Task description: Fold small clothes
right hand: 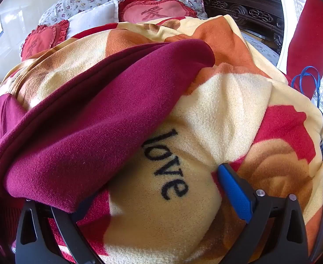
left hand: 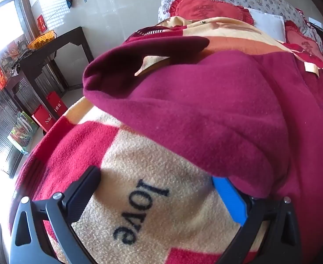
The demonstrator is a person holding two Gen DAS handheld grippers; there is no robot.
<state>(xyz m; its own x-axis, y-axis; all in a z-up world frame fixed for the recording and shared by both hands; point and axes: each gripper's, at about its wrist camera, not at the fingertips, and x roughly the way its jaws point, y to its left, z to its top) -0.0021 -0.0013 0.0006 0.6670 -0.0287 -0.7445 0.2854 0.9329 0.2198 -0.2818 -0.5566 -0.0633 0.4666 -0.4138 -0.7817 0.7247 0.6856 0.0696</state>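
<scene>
A maroon fleece garment (left hand: 205,110) is found lying on the bed's patterned blanket (left hand: 152,198), one flap already turned over. Left tongs (left hand: 157,198) and right tongs (right hand: 152,198) are spread wide, nothing gripped. Further folds are judged outstanding.

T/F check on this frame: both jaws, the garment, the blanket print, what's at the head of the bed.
1. Both grippers' jaws stand open, left gripper and right gripper. True.
2. The maroon garment is folded into a neat square. False: it lies loosely bunched on the blanket.
3. The blanket reads "love". True.
4. The left gripper holds the garment. False: nothing is gripped.
5. Red heart cushions lie at the head of the bed. True.
</scene>
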